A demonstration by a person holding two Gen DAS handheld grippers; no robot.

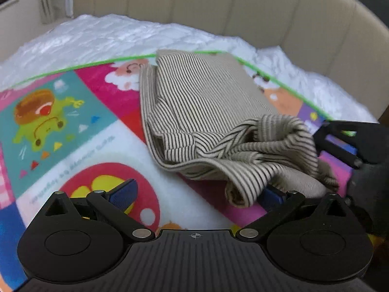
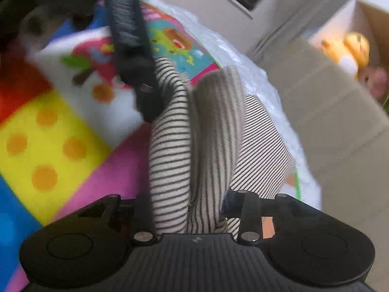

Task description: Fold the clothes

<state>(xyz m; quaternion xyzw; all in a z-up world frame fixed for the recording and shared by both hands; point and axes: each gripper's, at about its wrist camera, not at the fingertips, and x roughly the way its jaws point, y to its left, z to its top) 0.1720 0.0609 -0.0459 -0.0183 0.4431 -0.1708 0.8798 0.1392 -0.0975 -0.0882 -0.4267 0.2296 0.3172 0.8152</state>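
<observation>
Surface: a colourful cartoon play mat (image 1: 73, 131) with a green edge lies over a white fluffy blanket (image 1: 102, 34). Behind both runs a beige padded panel (image 1: 243, 4) with vertical seams. In the right wrist view the same mat shows yellow, pink and blue blocks, a beige upholstered surface (image 2: 328, 121) sits to the right, and a cardboard box (image 2: 369, 24) holds a yellow plush toy (image 2: 355, 46); that view is motion-blurred.

Task item: a beige striped garment (image 1: 201, 102) lies on the far right part of the mat, partly folded flat, with its near end bunched and lifted.

Left gripper (image 1: 199, 194): its jaws are spread wide. The left blue pad (image 1: 124, 192) is clear of the cloth and stands over the mat. The right pad is mostly covered by the hanging bunched edge of the garment, which drapes over it. No closed grasp is evident.

Right gripper (image 2: 192, 209): seen in the left wrist view as a black frame at the garment's right edge. In its own view a thick bunch of the striped cloth passes between its 2 fingers, which are closed in against it and hold it.
</observation>
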